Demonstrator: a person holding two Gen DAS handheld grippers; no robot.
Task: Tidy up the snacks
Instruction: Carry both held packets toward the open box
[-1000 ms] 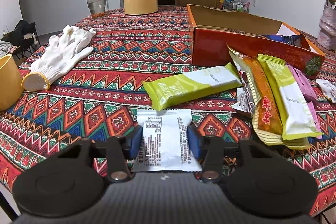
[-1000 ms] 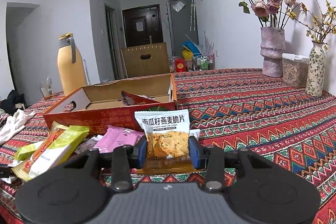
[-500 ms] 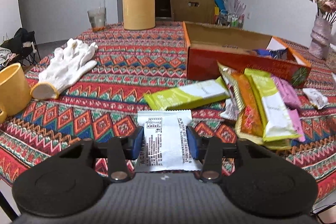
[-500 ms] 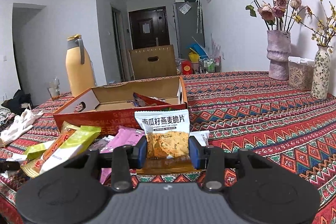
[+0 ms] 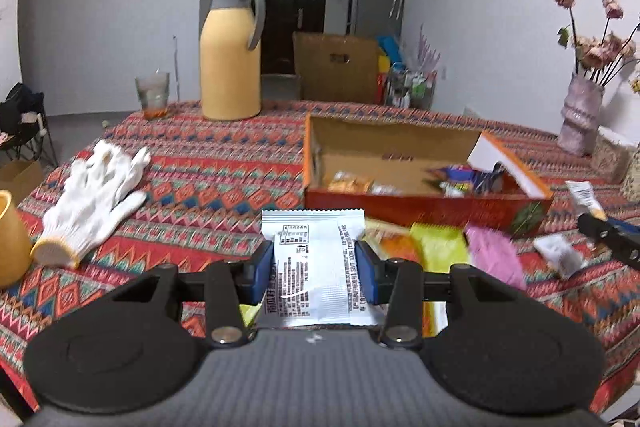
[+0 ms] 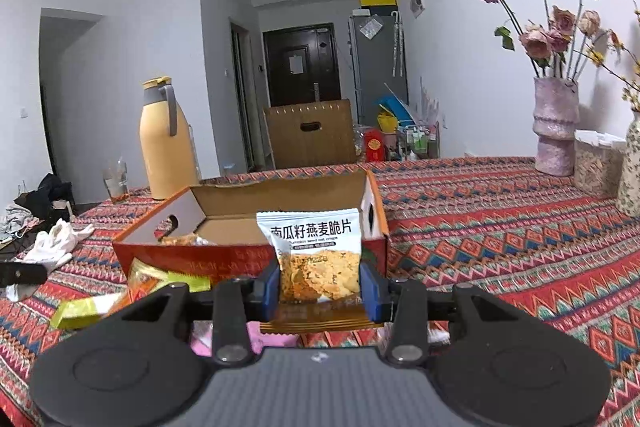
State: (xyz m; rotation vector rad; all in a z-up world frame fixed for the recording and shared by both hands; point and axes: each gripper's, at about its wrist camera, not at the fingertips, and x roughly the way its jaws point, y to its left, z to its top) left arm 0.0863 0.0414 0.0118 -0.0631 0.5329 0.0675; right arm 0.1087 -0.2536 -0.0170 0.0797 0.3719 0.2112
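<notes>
With a few snacks already in the open box [image 5: 420, 203], the left gripper [image 5: 316, 271] and right gripper [image 6: 320, 287] each clamp a snack packet [image 5: 314, 259] above the table, several bars [image 5: 436, 247] left outside.

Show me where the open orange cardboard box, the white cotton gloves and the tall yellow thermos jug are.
Open orange cardboard box [image 5: 424, 207]: left wrist view, front wall.
White cotton gloves [image 5: 94, 197]: left wrist view, palm.
Tall yellow thermos jug [image 5: 230, 67]: left wrist view, body.

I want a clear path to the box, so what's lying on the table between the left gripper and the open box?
In the left wrist view, a yellow-green packet and a pink packet lie between the left gripper, which holds a white packet, and the box.
</notes>
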